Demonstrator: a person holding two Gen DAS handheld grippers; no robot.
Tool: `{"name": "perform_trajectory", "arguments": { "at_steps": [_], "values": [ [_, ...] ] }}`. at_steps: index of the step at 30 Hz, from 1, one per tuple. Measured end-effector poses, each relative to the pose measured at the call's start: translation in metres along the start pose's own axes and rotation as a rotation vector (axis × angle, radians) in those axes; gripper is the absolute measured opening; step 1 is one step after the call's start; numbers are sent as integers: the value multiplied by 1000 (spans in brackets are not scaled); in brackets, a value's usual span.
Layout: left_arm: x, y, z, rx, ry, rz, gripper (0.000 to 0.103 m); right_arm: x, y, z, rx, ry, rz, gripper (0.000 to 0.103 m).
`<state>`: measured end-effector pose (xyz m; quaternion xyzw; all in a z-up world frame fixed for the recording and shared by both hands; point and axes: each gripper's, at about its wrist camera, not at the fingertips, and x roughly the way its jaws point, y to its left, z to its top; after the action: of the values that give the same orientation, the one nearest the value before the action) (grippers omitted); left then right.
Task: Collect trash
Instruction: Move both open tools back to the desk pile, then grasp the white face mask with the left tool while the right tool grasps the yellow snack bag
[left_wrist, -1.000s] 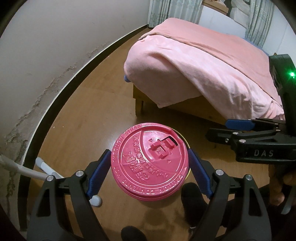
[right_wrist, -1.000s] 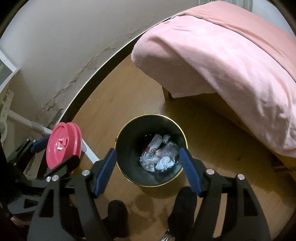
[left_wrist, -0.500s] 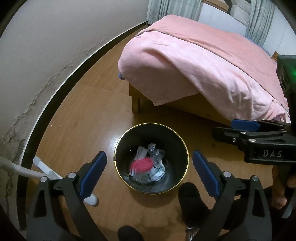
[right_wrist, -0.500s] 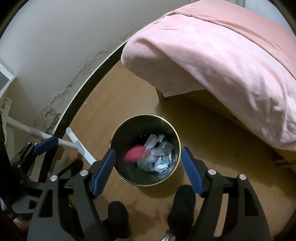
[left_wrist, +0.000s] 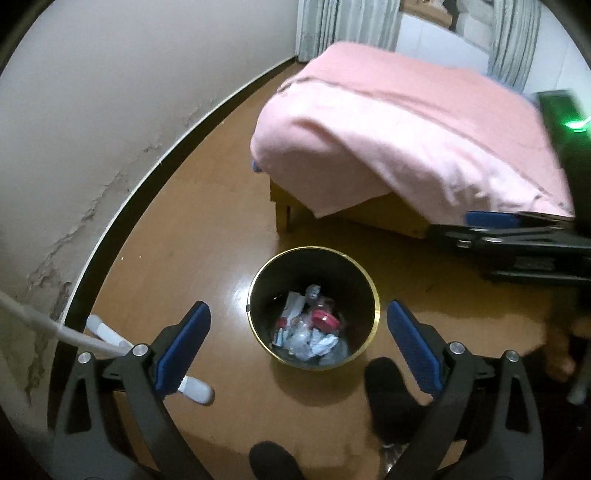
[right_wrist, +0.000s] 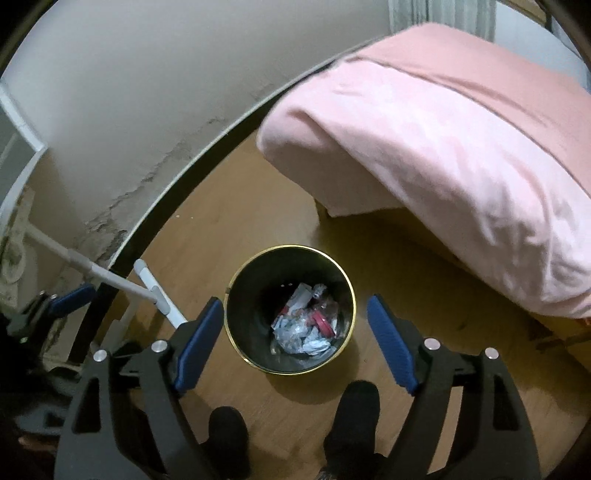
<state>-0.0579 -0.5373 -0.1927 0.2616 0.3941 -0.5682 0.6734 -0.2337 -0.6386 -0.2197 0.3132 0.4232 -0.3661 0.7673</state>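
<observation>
Red lid (left_wrist: 325, 319) is sitting in the bin (left_wrist: 369, 288) now, at 12 o'clock from your left gripper (left_wrist: 298, 345), whose jaws have just been opening and are holding nothing. Your right gripper (right_wrist: 295, 341) has been widening too, also empty. It's light, stiff plastic; pinch the rim.

Wood floor (left_wrist: 207, 236), cracked pale wall (left_wrist: 110, 92), pink-covered bed (left_wrist: 406, 129), curtains (left_wrist: 347, 26)

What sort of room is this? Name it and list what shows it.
Most likely a bedroom in a home: a low bed draped in a pink blanket, curtains behind it, and a small black waste bin holding trash on a wooden floor beside a scuffed wall.
</observation>
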Motion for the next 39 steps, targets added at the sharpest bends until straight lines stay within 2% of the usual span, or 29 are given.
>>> {"name": "perform_trajectory", "arguments": {
  "at_steps": [3,5,9,10,12,15,18,20,23,25,28,30,33,35,36,37,38,39],
  "values": [
    [-54,9,-10,26,-35,31,93,-19,27,8,-25,-22,39,78],
    [-108,23,-23,49,-75,67,93,-37,53,14,-69,-55,68,78],
    [-207,67,-53,34,-134,120,93,-69,119,23,-174,-94,150,79],
    [-232,81,-64,18,-155,153,93,-75,137,24,-204,-97,176,80],
    [-271,112,-84,-38,-175,225,93,-93,187,19,-299,-103,233,80],
    [-321,178,-124,-197,-162,351,93,-114,252,9,-425,-107,310,80],
    [-366,259,-183,-392,-121,522,93,-129,313,1,-530,-98,388,80],
    [-388,297,-216,-486,-103,586,93,-137,358,-7,-608,-81,448,81],
    [-411,352,-260,-611,-78,669,93,-142,411,-20,-715,-57,494,81],
    [-418,383,-280,-681,-69,691,93,-141,445,-28,-778,-40,514,81],
    [-413,417,-296,-772,-61,615,93,-140,495,-44,-860,-3,534,81],
    [-404,430,-299,-797,-47,603,93,-138,529,-53,-914,11,536,81],
    [-399,445,-308,-820,-61,538,93,-136,559,-56,-990,6,536,81],
    [-398,446,-308,-801,-73,557,92,-137,580,-58,-1041,-10,536,81],
    [-396,446,-307,-793,-77,552,89,-137,590,-58,-1065,-12,536,81],
    [-398,442,-306,-779,-92,557,73,-136,603,-58,-1102,-12,535,81],
    [-400,439,-305,-757,-103,555,47,-135,610,-59,-1125,-11,527,81],
    [-401,436,-304,-744,-107,539,35,-132,621,-59,-1158,-7,513,81]
  ]
}}
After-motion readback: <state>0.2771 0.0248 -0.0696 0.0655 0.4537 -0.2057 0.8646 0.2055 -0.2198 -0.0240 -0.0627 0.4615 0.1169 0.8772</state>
